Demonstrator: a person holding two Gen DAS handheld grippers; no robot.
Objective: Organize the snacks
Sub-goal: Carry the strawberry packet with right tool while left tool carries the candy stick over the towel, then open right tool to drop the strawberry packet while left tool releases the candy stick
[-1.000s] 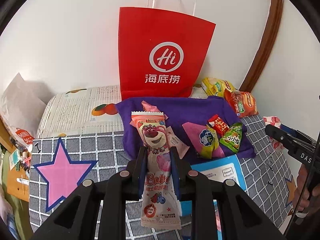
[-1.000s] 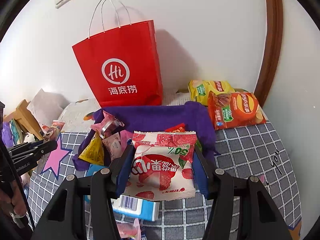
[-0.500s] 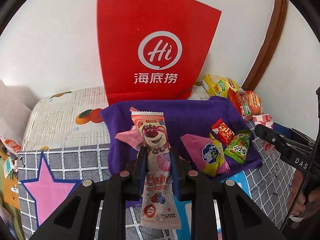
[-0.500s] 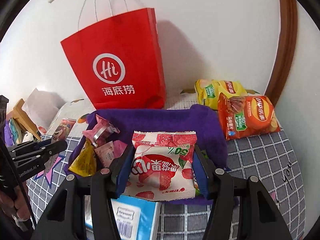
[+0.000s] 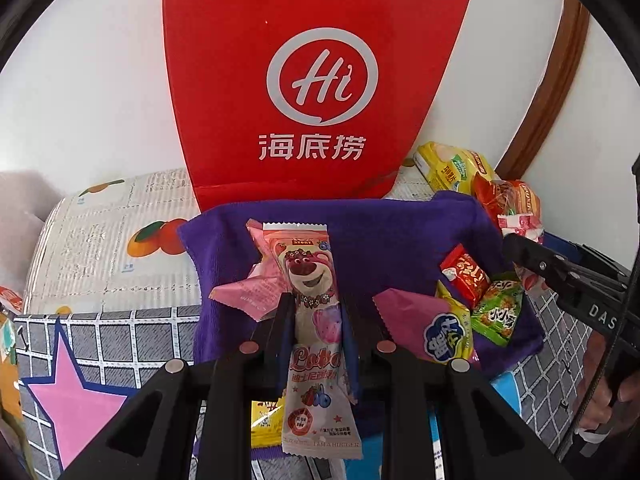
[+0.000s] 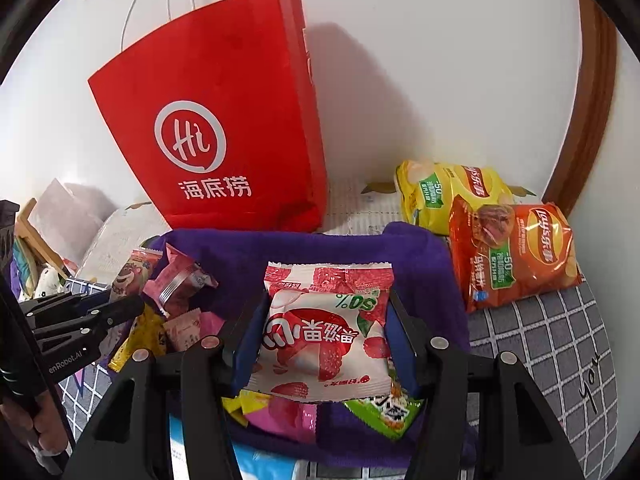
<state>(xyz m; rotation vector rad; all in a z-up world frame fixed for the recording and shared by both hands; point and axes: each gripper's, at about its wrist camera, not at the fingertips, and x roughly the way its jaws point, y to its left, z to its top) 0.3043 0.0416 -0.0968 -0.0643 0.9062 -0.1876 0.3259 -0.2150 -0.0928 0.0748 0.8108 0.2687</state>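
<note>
The left gripper is clamped tight on a long, narrow bear wrapper, glossy pink-and-white film with crimped, saw-toothed ends, held upright over the front edge of the purple cloth. The right gripper pinches a squarish, puffy strawberry packet by its two sides, shiny red-and-white plastic, above the same fuzzy cloth. Small foil snacks lie scattered on that cloth: a green sachet, a red candy, pink crinkled wrappers. Behind stands a stiff red paper bag with thin white cord handles, flat against the wall. To the right, two plump chip bags, yellow and orange, rest beside the cloth. Underneath, a grey grid-patterned mat carries a pink star.
</note>
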